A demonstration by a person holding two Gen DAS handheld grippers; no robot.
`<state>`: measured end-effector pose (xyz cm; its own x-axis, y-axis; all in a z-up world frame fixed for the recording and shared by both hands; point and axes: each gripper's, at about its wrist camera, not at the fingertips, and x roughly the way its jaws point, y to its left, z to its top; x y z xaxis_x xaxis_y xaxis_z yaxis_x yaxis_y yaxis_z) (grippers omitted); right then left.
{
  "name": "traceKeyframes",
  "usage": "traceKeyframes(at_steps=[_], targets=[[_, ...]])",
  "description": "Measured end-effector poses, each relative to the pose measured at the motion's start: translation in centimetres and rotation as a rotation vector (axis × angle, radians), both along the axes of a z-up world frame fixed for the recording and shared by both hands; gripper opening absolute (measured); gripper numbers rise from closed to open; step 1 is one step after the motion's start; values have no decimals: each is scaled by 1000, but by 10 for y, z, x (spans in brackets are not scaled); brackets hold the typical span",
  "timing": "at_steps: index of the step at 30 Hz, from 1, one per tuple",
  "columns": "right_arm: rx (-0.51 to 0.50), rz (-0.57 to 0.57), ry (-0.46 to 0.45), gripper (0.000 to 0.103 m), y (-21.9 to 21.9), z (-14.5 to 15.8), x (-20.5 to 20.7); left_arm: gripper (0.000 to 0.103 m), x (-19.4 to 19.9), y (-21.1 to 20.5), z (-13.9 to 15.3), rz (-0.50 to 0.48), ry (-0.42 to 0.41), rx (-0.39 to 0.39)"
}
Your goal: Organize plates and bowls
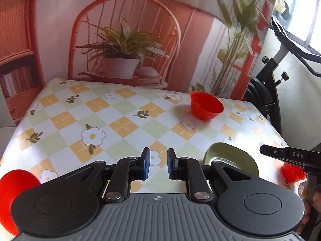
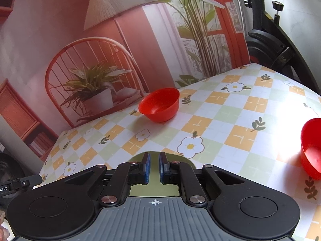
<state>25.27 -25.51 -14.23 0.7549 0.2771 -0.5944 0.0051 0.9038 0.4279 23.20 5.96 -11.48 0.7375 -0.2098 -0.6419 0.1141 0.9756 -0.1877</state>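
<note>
Left gripper (image 1: 157, 164) jaws spread, holding nothing. Right gripper (image 2: 154, 167) jaws nearly together over green plate (image 2: 153, 188); pinch unconfirmed. Beyond: red bowl (image 2: 159, 104) ahead, second red bowl (image 2: 312, 146) right, red dish (image 1: 12, 192) left. Nothing stacked on counter (image 2: 240, 120); sorting barely begun.

The left tongs (image 1: 157, 164) are held level and forward, the blue pads (image 1: 147, 163) parted by a clear gap with nothing between them. The right tongs (image 2: 154, 167) are angled slightly downward, their pads (image 2: 163, 168) drawn near together with a narrow gap left between.
</note>
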Motion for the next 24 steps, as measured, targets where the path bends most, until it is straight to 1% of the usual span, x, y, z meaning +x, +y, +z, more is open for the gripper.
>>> traceKeyframes(at_steps=[3,6,10,13,18,24], targets=[[-4,39,-10,11,15,6,4,19,-6,17,4,30,1,9],[-30,114,-19,14,39,12,10,19,-14,36,8,54,11,33],[-35,230,-41,17,87,21,21,19,-26,68,11,96,27,59],[-33,309,-46,17,125,25,28,19,-35,92,11,141,41,67],[-57,434,-44,17,189,22,35,19,-50,133,8,211,60,73],[-67,547,-30,18,247,16,34,21,-55,165,-4,273,94,63]])
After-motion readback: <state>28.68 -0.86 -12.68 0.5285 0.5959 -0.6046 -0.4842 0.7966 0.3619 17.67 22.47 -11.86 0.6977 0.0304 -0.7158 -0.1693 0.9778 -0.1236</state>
